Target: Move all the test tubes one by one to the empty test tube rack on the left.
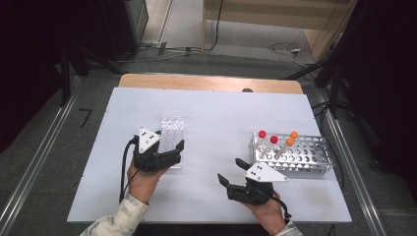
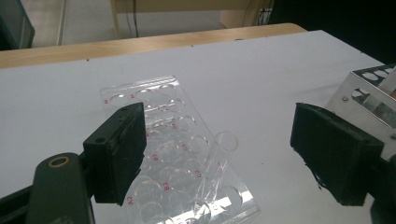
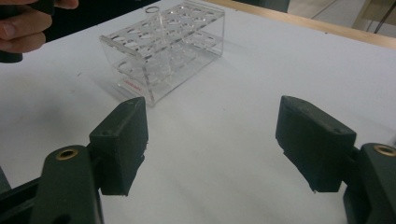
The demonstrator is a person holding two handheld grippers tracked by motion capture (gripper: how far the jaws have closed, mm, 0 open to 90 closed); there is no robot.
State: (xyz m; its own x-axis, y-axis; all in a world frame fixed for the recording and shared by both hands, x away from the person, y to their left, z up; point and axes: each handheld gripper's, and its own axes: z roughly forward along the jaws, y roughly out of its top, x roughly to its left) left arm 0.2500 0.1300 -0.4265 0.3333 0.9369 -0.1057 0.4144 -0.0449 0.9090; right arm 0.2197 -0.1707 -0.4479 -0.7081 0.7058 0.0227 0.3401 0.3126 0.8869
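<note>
A clear plastic tube rack [image 1: 172, 132] [image 2: 168, 154] [image 3: 177, 42] lies on the white table left of centre. One uncapped clear tube [image 2: 220, 154] [image 3: 156, 32] stands in its near-right row. My left gripper [image 1: 169, 143] [image 2: 219, 140] hovers over that end of the rack, open, its pads apart from the tube between them. A metal rack [image 1: 300, 156] [image 2: 373, 93] at the right holds two red-capped tubes [image 1: 268, 137] and two orange-capped tubes [image 1: 292, 138]. My right gripper [image 1: 229, 170] [image 3: 212, 140] is open over bare table, left of the metal rack.
The white sheet [image 1: 216, 123] covers a wooden table whose far edge [image 1: 206, 81] shows. Cables [image 1: 285, 48] lie on the floor beyond. Metal rails [image 1: 34, 162] run along both sides of the table.
</note>
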